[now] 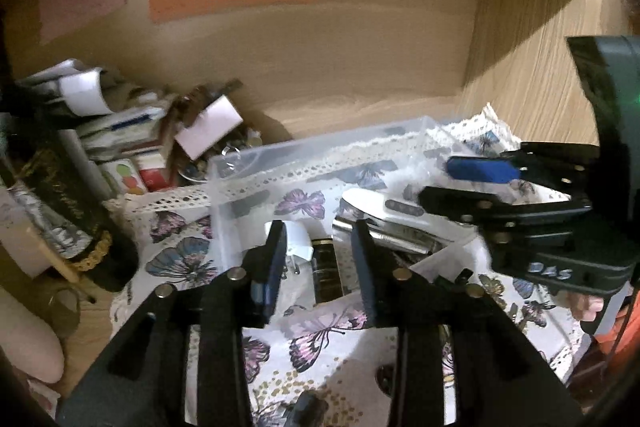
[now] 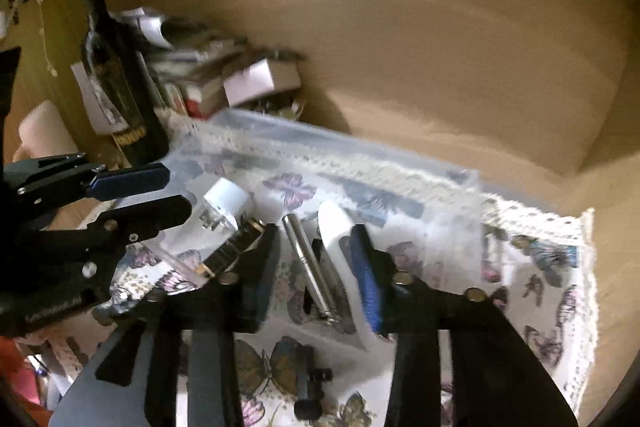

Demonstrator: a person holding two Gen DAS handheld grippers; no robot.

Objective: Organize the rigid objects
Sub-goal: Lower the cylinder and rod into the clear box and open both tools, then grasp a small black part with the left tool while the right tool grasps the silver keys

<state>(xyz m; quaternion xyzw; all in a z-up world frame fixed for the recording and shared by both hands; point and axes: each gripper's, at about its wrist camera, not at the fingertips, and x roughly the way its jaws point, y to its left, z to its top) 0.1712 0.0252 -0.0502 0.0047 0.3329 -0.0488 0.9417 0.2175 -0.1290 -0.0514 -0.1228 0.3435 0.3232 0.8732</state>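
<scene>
Left wrist view: left gripper point(image 1: 320, 259) fingers spread wide, nothing between them, poised over the near end of the clear plastic bin point(image 1: 248, 163) on the butterfly cloth point(image 1: 180, 259). In the bin: white plug adapter point(image 1: 298, 245), dark gold-banded tube point(image 1: 326, 267), silver metal cylinder point(image 1: 384, 233), white device point(image 1: 372, 205). Right gripper point(image 1: 444, 183) enters from the right, fingers parted, empty.

Right wrist view: right gripper point(image 2: 316, 259) fingers wide, straddling the silver metal cylinder point(image 2: 308, 259) and white device point(image 2: 336, 231). Advice: pick one item, centre it between the fingers, descend without nudging its neighbour, then close. Wine bottle point(image 2: 116, 75) stands behind.
</scene>
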